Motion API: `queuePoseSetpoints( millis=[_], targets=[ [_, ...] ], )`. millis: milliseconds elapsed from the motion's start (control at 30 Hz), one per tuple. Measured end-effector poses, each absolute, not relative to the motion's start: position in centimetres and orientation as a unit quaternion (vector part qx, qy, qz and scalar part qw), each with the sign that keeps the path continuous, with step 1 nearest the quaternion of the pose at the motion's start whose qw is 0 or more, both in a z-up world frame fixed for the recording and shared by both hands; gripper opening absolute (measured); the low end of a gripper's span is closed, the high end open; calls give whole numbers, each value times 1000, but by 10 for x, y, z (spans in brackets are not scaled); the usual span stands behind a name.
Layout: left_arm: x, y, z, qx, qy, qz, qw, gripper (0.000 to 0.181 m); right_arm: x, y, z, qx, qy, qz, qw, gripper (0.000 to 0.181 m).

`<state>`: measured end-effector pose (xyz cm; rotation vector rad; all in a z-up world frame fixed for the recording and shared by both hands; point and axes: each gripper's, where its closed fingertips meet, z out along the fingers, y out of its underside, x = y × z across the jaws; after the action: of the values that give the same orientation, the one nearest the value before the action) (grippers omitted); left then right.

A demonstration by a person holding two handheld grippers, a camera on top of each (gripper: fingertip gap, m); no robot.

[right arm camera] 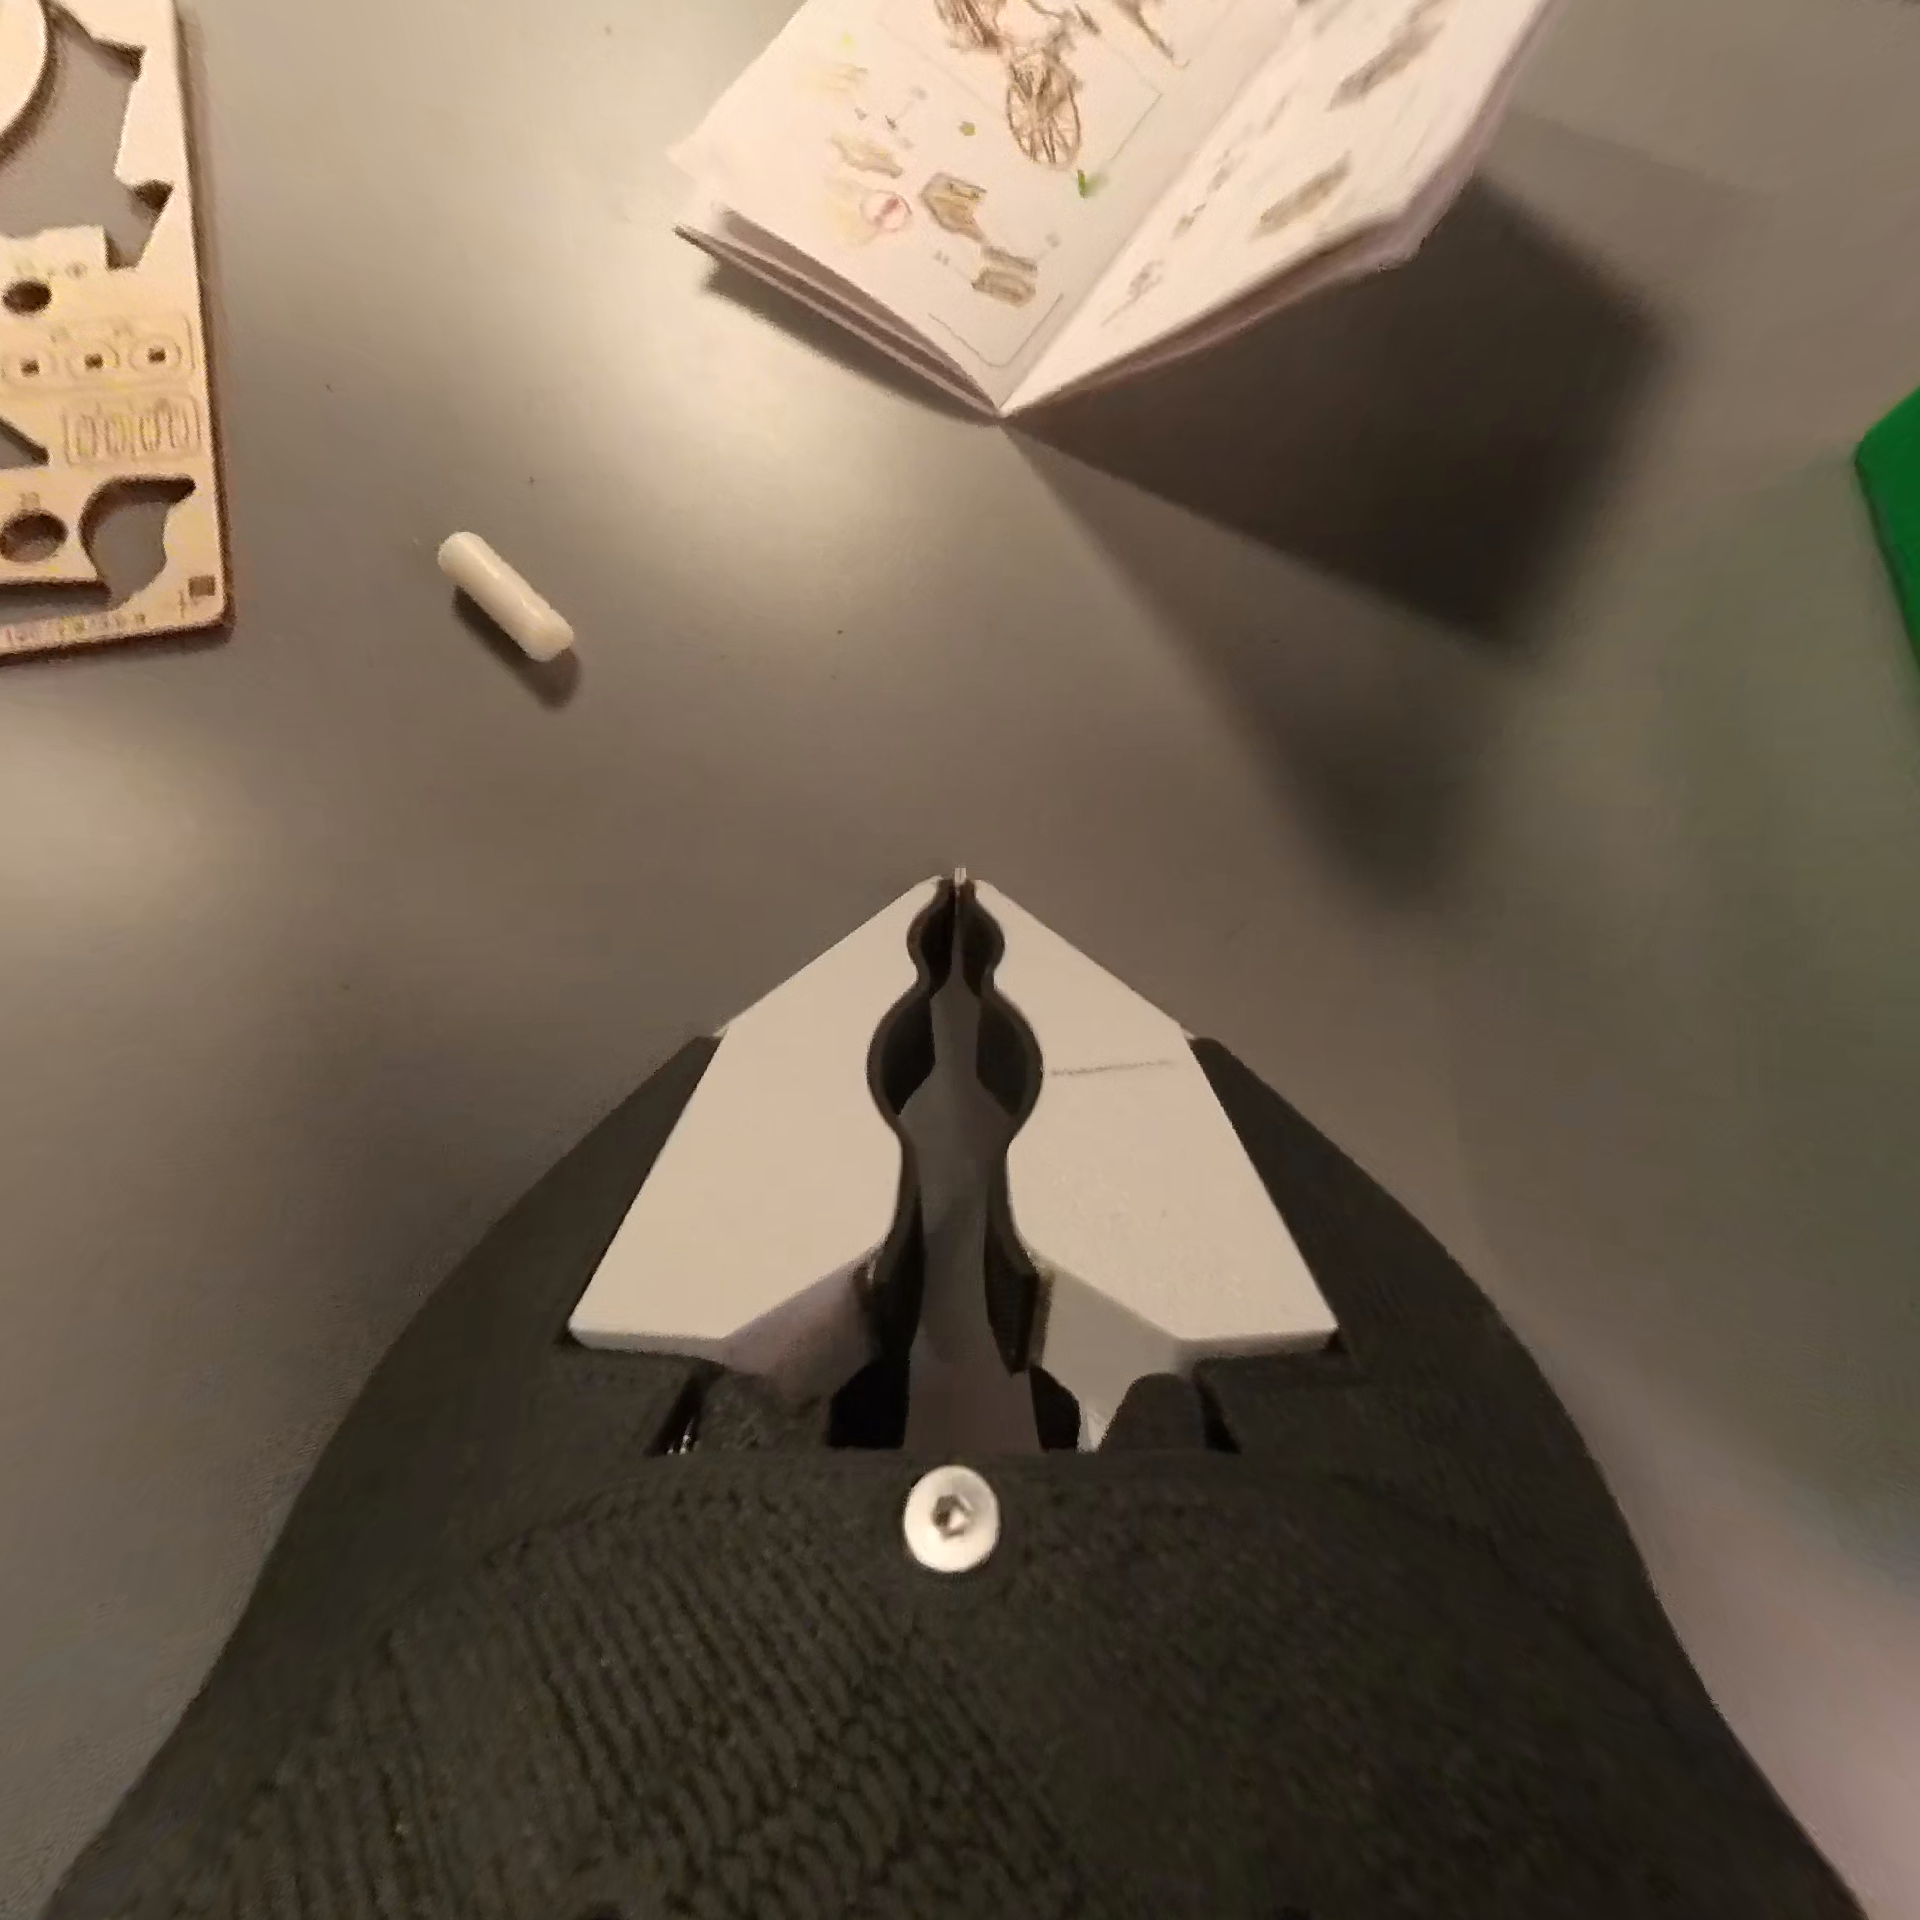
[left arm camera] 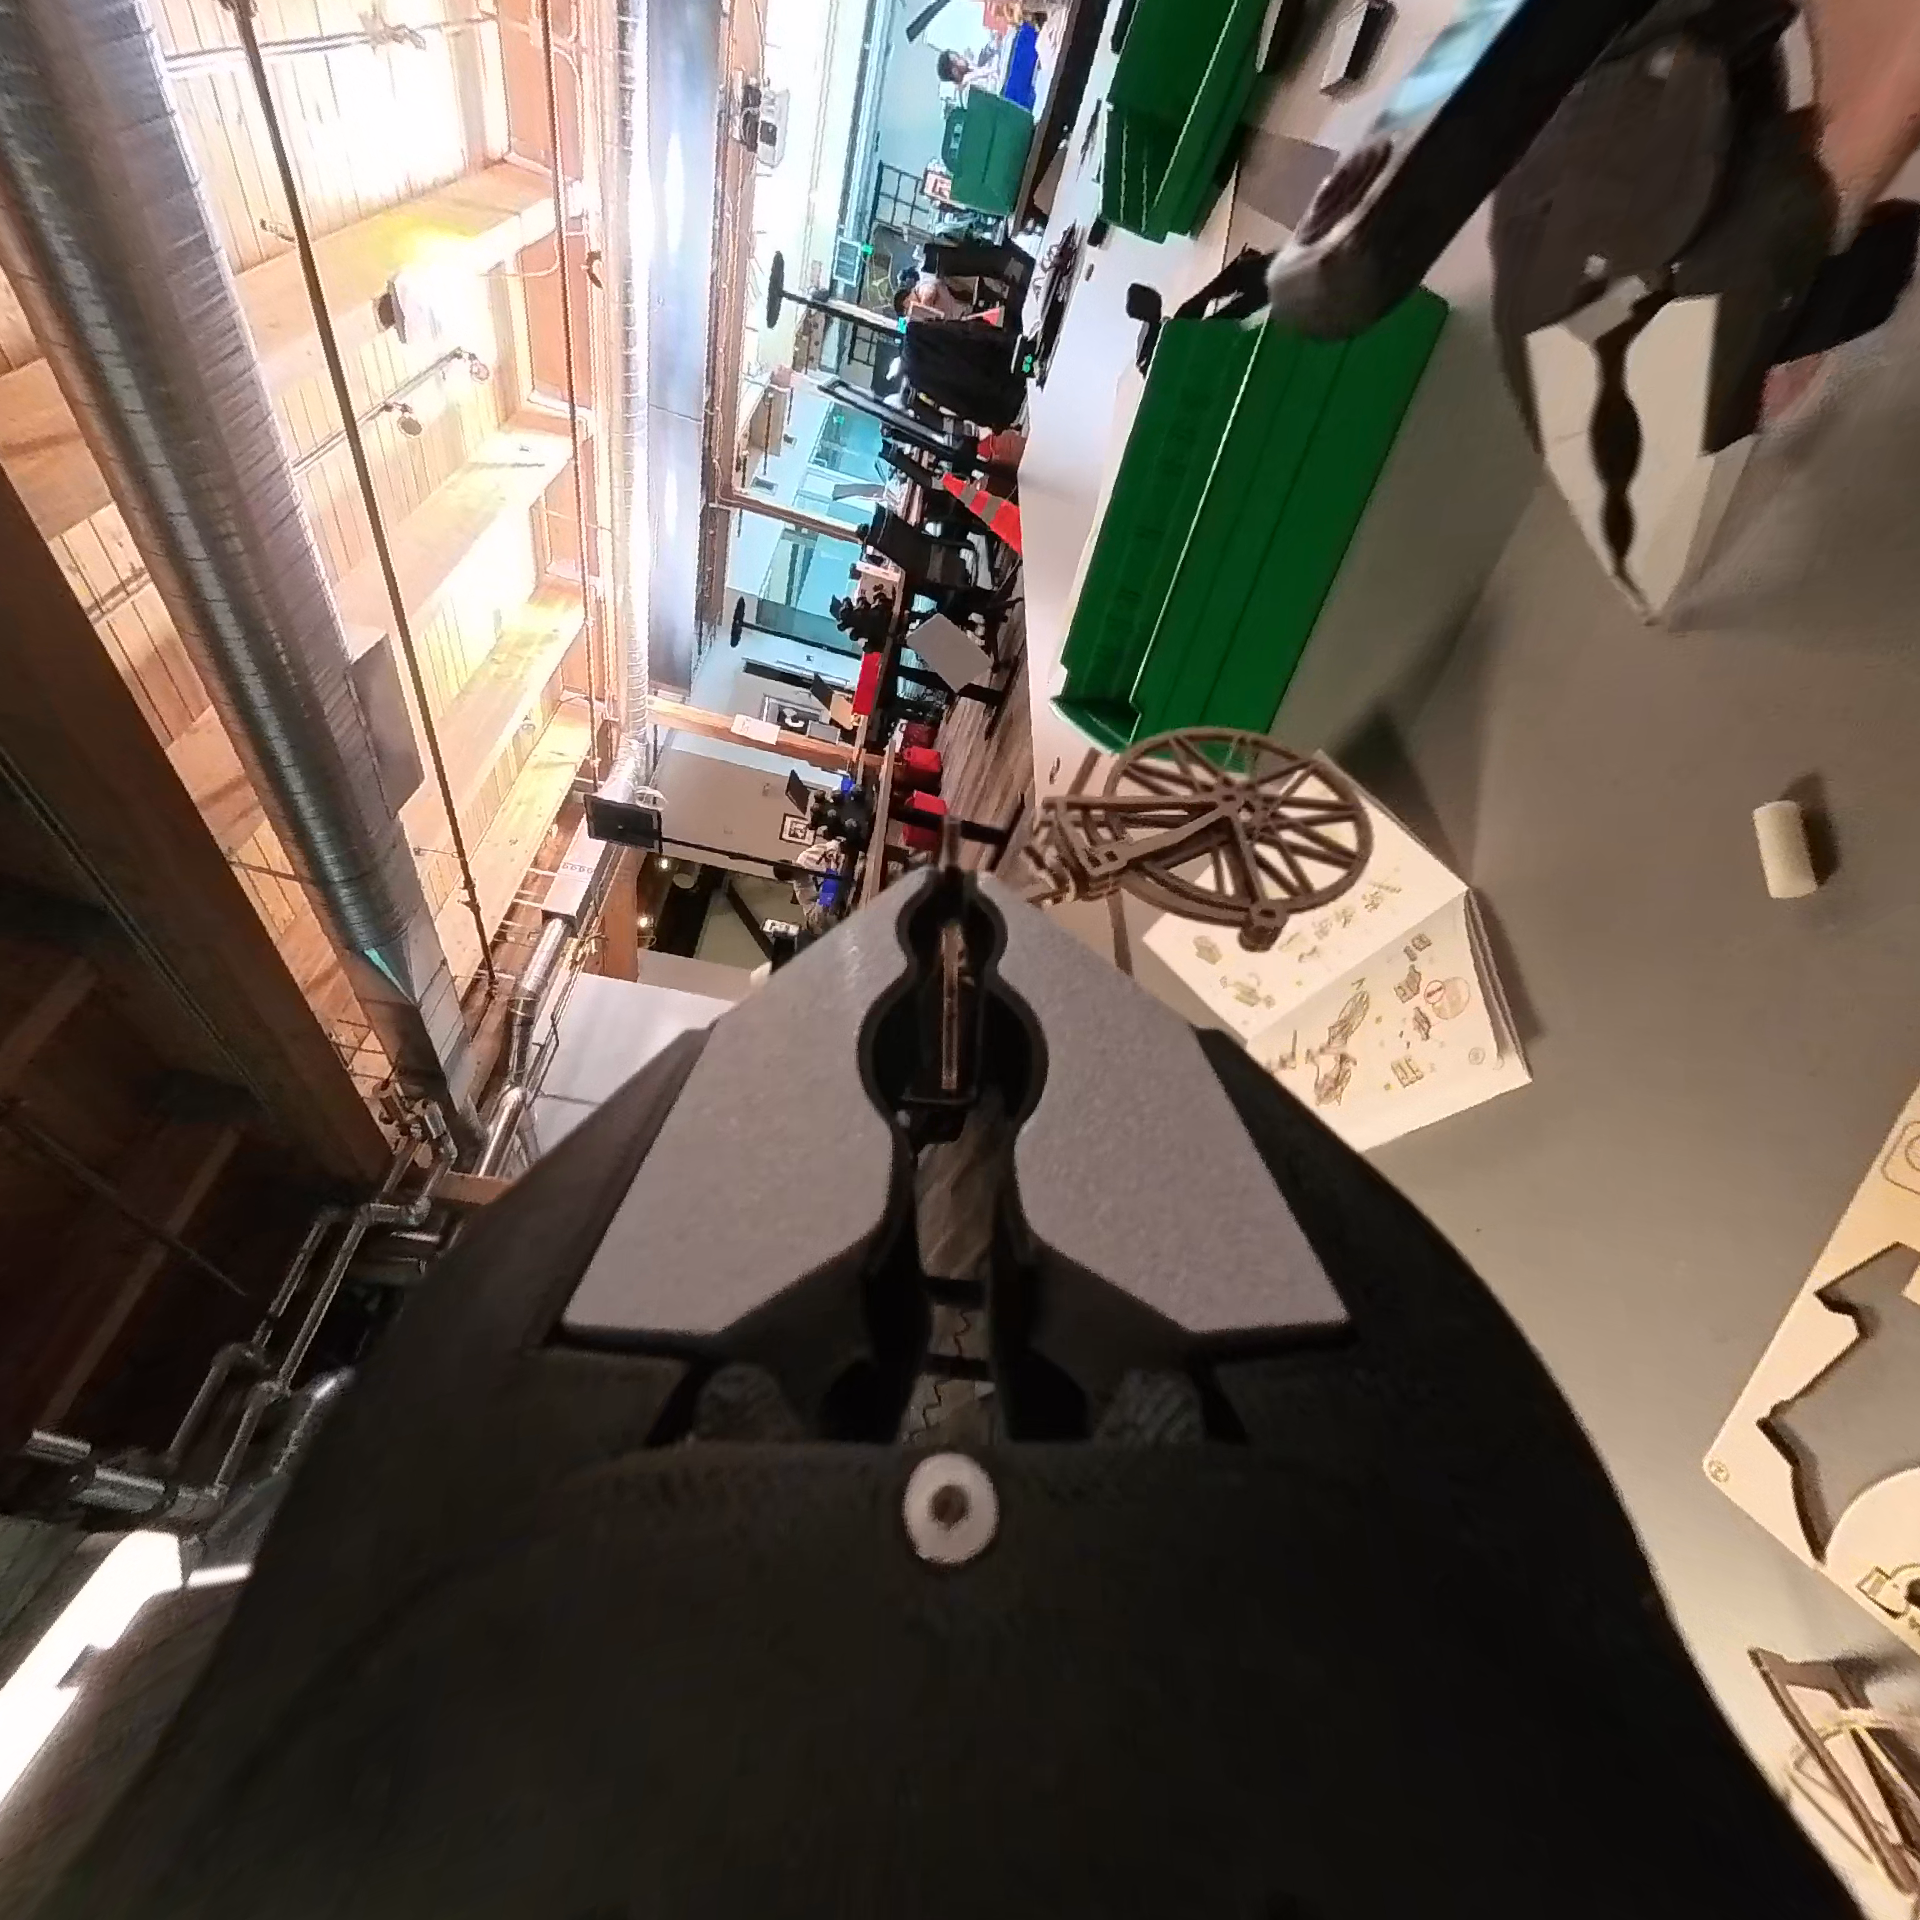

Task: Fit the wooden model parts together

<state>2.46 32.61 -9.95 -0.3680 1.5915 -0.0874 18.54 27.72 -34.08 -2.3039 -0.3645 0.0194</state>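
My left gripper [left arm camera: 951, 883] is shut on a thin dark wooden piece [left arm camera: 950, 997], seen edge-on between the pads. The piece joins a wooden model with a spoked wheel [left arm camera: 1236, 831], which I hold in the air above an open instruction booklet [left arm camera: 1351, 997]. My right gripper [right arm camera: 956, 894] is shut over the bare grey table [right arm camera: 623, 883]. A tiny pale sliver shows at its tips, too small to identify. The right gripper also shows blurred at the top right of the left wrist view [left arm camera: 1621, 457].
A small white cylinder [right arm camera: 506, 595] lies on the table, left of the booklet [right arm camera: 1091, 197]. A pale wooden parts sheet with cut-outs [right arm camera: 94, 343] lies at the far left. Green bins [left arm camera: 1247, 499] stand behind the booklet. A workshop room lies beyond. One gripper's finger ends stand about 30 cm off the other's. The left gripper is farther from the small white cylinder [right arm camera: 506, 595], some 25 cm, than the right, some 10 cm. It turns up in the left wrist view [left arm camera: 1762, 838] as well.
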Motion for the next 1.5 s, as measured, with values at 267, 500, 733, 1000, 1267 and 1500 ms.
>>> queuePoseSetpoints(
  millis=[267, 500, 733, 1000, 1267, 1500],
  targets=[
    [30, 317, -113, -160, 741, -52, 650, 1, 137, 271, -255, -773, -456, -92, 431, 0],
    [32, 310, -119, -161, 757, -60, 630, 1, 108, 226, -331, -646, -730, -13, 222, 0],
    [36, 303, -124, -153, 771, -43, 616, 1, 118, 233, -346, -630, -759, 8, 162, 0],
    [31, 306, -121, -159, 767, -43, 620, 1, 119, 243, -343, -663, -724, -7, 191, 20],
    [26, 304, -115, -155, 761, -47, 628, 1, 133, 256, -341, -762, -583, -25, 280, 18],
    [28, 304, -118, -155, 764, -43, 625, 1, 132, 250, -333, -934, -235, 144, 229, 4]
  ],
)
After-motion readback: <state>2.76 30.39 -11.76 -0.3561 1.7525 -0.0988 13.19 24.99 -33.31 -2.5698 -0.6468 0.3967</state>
